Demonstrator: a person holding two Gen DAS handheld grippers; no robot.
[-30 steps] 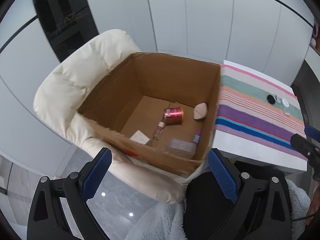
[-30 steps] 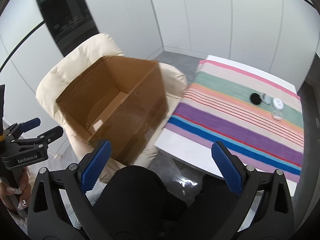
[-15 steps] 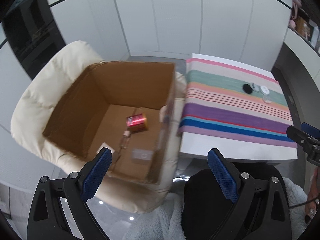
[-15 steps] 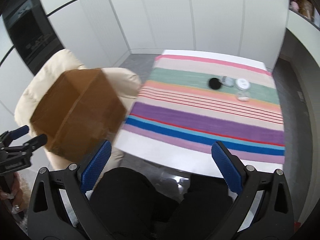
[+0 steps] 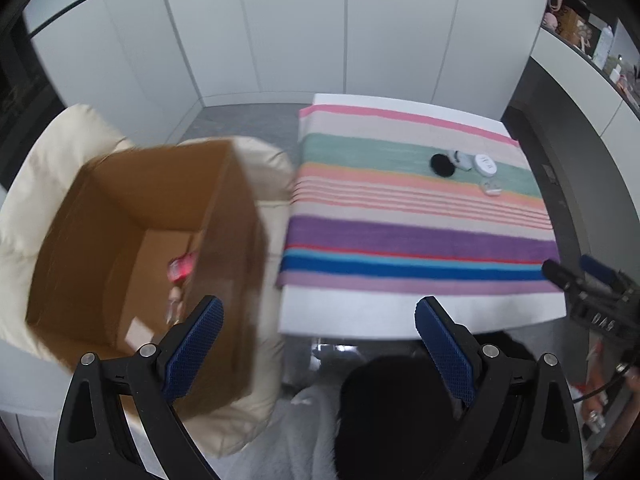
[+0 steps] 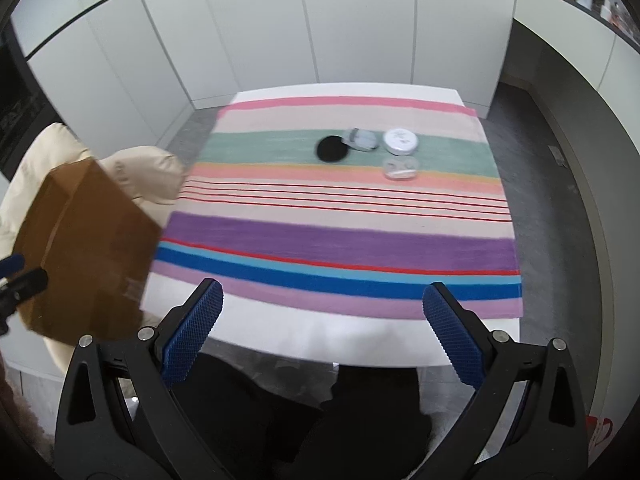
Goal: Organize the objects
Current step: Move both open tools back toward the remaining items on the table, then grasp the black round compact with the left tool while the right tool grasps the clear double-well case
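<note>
Just then, both views had been swung off the cardboard box (image 5: pixel 132 240) at left, w/ earlier items inside, toward the surface (image 6: pixel 320 336); left gripper (image 5: pixel 318 344) & right gripper (image 6: pixel 320 336) were held spread, empty; four small items (image 6: pixel 368 148) remained, so more pickups were judged due.

A: Right gripper (image 6: pixel 322 318) is hanging low centre, fingers spread wide, nothing between them.

B: Upper centre?

A: Black disc (image 6: pixel 331 149), white round tin (image 6: pixel 401 141), clear case (image 6: pixel 400 169) are sitting near each other on the striped cloth (image 6: pixel 340 240). Cardboard box (image 6: pixel 86 252) is blurring at left.
</note>
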